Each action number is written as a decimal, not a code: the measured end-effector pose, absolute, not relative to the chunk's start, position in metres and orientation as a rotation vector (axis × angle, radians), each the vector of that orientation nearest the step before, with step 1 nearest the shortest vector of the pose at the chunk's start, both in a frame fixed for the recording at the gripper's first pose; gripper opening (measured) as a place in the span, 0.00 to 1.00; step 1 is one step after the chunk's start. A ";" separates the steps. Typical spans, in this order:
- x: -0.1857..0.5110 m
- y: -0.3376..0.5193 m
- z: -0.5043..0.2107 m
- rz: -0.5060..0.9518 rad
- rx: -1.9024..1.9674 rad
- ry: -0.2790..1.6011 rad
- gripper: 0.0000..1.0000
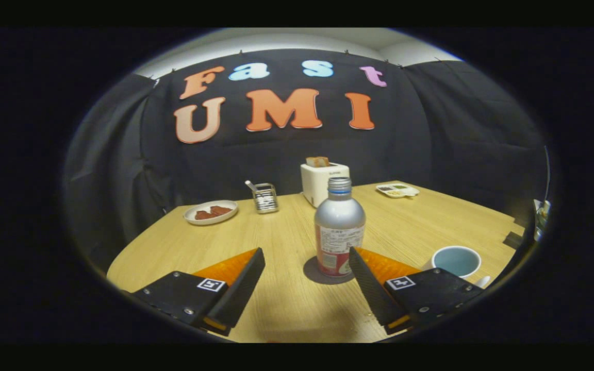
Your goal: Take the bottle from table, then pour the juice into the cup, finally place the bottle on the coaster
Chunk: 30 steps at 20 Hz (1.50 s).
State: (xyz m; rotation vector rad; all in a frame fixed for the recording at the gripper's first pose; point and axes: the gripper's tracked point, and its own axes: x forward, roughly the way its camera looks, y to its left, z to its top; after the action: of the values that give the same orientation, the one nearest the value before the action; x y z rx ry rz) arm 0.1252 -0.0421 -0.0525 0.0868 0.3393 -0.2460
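A silver bottle (339, 226) with a red-and-white label and no cap stands upright on the wooden table (276, 237), on a dark round coaster (313, 272). My gripper (306, 256) is open, its black-and-orange fingers (245, 278) spread wide. The bottle is just ahead of the fingertips, close to the right finger, touching neither that I can see. A pale blue cup (457, 260) sits to the right of the right finger, with its inside too dim to judge.
At the table's far side stand a white toaster (323, 181) with bread in it, a wire holder (265, 197), a white plate (210, 212) of brown food and a small tray (397, 190). Black cloth walls close the booth behind.
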 end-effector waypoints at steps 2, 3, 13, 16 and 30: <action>0.116 -0.025 -0.037 -0.201 0.069 0.290 0.97; 0.112 -0.014 -0.030 -0.173 0.076 0.269 0.97; 0.067 0.045 0.001 -0.071 0.036 0.161 0.97; 0.059 0.063 0.007 -0.042 0.033 0.143 0.97; 0.062 0.072 -0.004 -0.029 0.021 0.146 0.97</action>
State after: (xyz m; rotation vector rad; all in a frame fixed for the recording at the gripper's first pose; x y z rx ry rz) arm 0.0619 0.0721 -0.0043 0.0207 0.1455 -0.0288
